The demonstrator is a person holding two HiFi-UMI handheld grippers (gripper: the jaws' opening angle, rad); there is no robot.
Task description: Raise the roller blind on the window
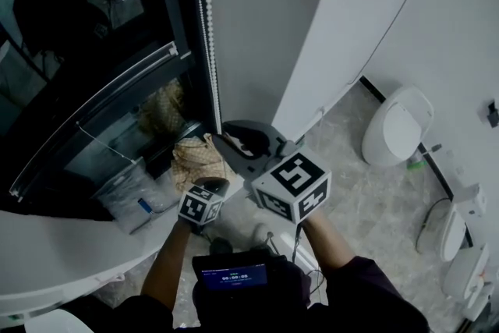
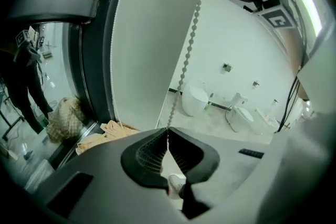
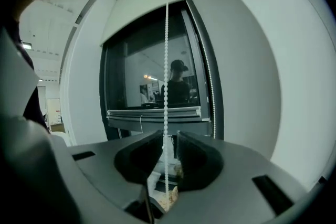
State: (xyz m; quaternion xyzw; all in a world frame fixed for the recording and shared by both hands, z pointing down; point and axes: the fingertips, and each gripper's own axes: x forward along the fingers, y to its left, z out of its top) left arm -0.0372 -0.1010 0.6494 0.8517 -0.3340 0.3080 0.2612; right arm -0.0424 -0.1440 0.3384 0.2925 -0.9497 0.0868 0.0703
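Note:
A white bead chain (image 1: 206,27) hangs beside the dark window (image 1: 93,51). In the left gripper view the chain (image 2: 190,39) runs down into my left gripper (image 2: 168,131), whose jaws are shut on it. In the right gripper view the chain (image 3: 166,60) passes through the narrow gap of my right gripper (image 3: 168,137), which is open, the beads lying close to the left pad. The white roller blind (image 3: 142,8) covers only the top of the window. From the head view, the left gripper (image 1: 209,185) sits below and left of the right gripper (image 1: 235,135).
A horizontal rail (image 1: 93,111) crosses the window. A woven bag (image 1: 199,160) and a clear plastic bag (image 1: 132,193) lie on the sill. A white wall column (image 1: 312,27) stands right of the chain. Toilets (image 1: 398,125) sit on the floor at the right.

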